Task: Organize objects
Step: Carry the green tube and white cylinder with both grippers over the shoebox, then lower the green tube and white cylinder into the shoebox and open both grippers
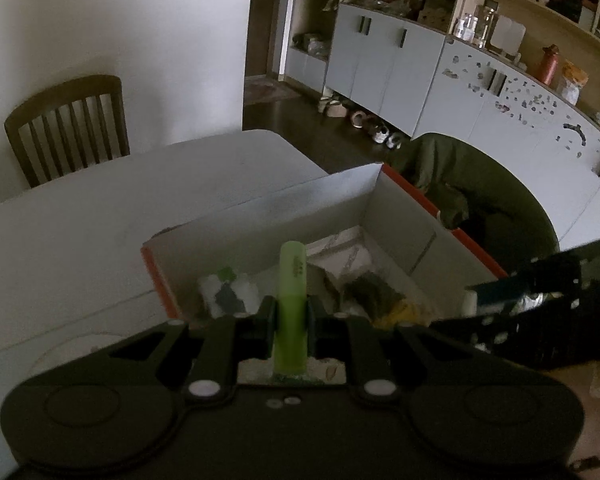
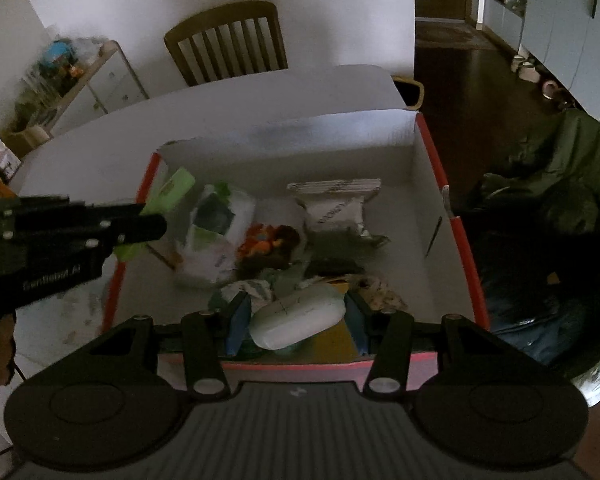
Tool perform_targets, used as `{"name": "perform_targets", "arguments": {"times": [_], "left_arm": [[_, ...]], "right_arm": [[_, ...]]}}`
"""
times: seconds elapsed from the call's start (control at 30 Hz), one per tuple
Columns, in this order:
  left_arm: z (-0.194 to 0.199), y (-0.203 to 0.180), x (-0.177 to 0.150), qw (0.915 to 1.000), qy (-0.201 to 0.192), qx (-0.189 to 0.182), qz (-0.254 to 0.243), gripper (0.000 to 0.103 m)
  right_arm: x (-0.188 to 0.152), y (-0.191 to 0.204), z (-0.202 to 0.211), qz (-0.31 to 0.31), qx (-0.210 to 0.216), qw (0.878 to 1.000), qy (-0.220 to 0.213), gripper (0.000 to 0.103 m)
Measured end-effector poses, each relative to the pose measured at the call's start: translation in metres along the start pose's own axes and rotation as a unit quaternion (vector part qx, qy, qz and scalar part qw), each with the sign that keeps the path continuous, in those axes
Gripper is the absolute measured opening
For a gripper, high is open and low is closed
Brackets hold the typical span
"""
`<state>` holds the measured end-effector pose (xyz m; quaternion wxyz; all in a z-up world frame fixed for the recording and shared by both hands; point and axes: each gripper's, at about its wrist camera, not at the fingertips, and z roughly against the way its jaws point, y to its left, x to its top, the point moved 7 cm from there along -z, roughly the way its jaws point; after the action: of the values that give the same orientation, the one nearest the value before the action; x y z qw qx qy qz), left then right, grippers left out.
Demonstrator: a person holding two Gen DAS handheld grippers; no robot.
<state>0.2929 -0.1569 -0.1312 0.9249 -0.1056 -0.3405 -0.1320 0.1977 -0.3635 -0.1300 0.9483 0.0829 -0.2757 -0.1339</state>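
Note:
My left gripper [image 1: 290,314] is shut on a light green highlighter [image 1: 293,276] that sticks out forward over the near left corner of an open cardboard box [image 1: 414,194]. The box is red outside and white inside. In the right wrist view my right gripper [image 2: 296,316] is shut on a white oval case [image 2: 300,316], held tilted between the blue pads above the box's [image 2: 434,152] near edge. In that view the left gripper [image 2: 152,224] comes in from the left with the highlighter [image 2: 176,190] over the box's left wall. The right gripper [image 1: 476,300] shows at the right of the left wrist view.
Inside the box lie a white plastic packet [image 2: 216,236], an orange toy [image 2: 264,240], a silver pouch [image 2: 334,208] and crumpled cloth. The box sits on a white table [image 2: 100,152] with a wooden chair [image 2: 228,44] behind. A dark green jacket [image 2: 572,168] drapes to the right.

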Motion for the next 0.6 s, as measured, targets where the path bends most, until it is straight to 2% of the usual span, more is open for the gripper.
{"name": "perform_targets", "arguments": {"times": [0.27, 0.6], "left_arm": [[-0.043, -0.009, 0.007, 0.9994, 0.032, 0.009, -0.014, 0.014], [-0.087, -0.005, -0.004, 0.9961, 0.086, 0.018, -0.006, 0.014]], "right_arm": [[-0.002, 0.006, -0.029, 0.017, 0.004, 1.000, 0.023, 0.050], [-0.008, 0.011, -0.056, 0.032, -0.005, 0.998, 0.047, 0.050]]}}
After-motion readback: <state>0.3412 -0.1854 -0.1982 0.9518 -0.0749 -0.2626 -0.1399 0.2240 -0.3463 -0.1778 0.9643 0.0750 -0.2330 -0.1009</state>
